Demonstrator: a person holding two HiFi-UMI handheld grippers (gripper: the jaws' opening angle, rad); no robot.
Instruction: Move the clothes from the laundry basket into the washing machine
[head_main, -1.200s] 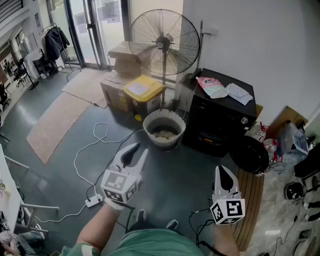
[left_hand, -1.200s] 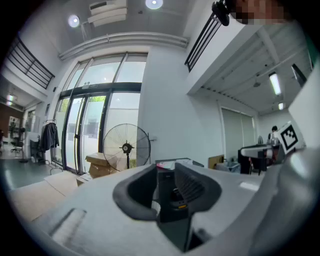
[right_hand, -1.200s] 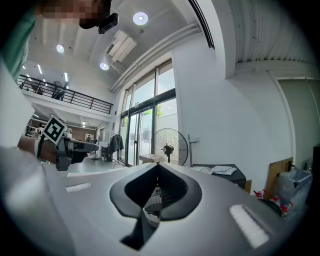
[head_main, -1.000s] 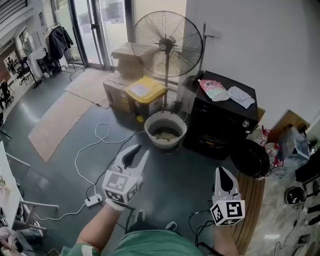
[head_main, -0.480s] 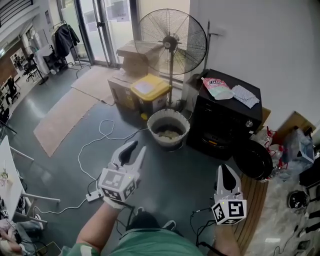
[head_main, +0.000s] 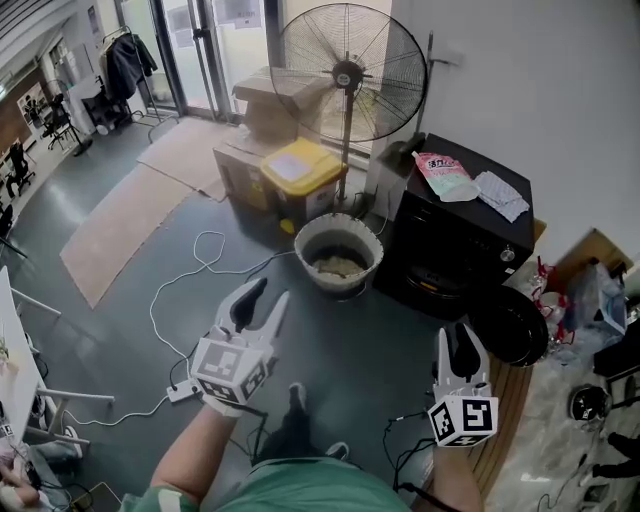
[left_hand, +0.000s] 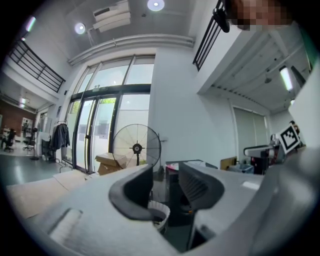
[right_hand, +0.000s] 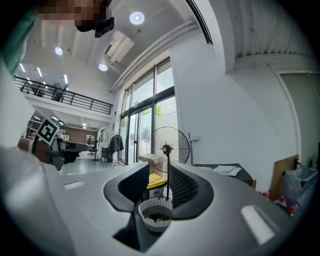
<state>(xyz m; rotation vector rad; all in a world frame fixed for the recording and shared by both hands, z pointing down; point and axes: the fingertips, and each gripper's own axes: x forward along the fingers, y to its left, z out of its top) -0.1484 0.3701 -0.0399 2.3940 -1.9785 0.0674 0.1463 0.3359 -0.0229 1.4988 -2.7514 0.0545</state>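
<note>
A white round laundry basket (head_main: 340, 252) with clothes inside stands on the floor ahead, also seen low between the jaws as the basket (left_hand: 161, 216) and the basket (right_hand: 156, 215). To its right is the black washing machine (head_main: 462, 235), its round door (head_main: 511, 325) swung open. My left gripper (head_main: 266, 297) is held level, short of the basket. Its jaws have just been opening and nothing is between them. My right gripper (head_main: 462, 342) hangs near the open door. Its jaws have also just been opening, by a narrow gap, with nothing between them.
A tall pedestal fan (head_main: 350, 70) stands behind the basket, beside a yellow-lidded bin (head_main: 298, 170) and cardboard boxes (head_main: 268, 95). A white cable and power strip (head_main: 183, 391) lie on the floor at left. A detergent pouch (head_main: 445, 175) lies on the washer. Clutter fills the right edge.
The person has stepped forward, one foot now showing ahead. Both grippers have moved forward towards the basket and washer. The left jaws stand wider apart.
</note>
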